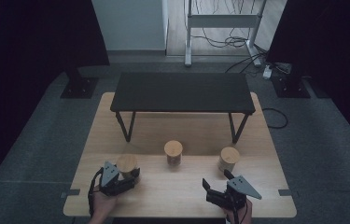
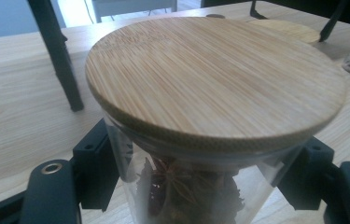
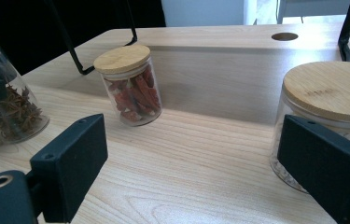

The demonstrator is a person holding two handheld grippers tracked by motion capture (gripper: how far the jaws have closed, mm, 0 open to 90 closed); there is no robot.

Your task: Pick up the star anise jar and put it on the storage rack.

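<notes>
1. Shelf [image 1: 182, 91], the black raised one on thin legs, is the largest obstacle: it spans the table [image 1: 266, 154] well ahead of both grippers, and a jar lifted too high and pushed forward could, I judge, strike its front edge or a leg.

2. Table edge lies just behind both hands; pulling back leaves little room, while bare wood opens between the two grippers.

3. Left gripper [image 1: 133, 176] is clamped on the star-anise jar [image 2: 186, 191], its pads pressing the glass wall below the bamboo lid [image 2: 214, 79]. Smooth glass may slip or tilt if it is lifted quickly, and the lid's fit cannot be judged.

4. Right gripper [image 1: 215, 181] stands with jaws apart and holds nothing; the pale-filled jar [image 3: 331, 107] sits just ahead of it, to its right. Swinging that way could knock it.

5. Chilli jar [image 3: 130, 84] stands ahead between the grippers, apart from both; a sideways sweep of the held jar might topple it.
</notes>
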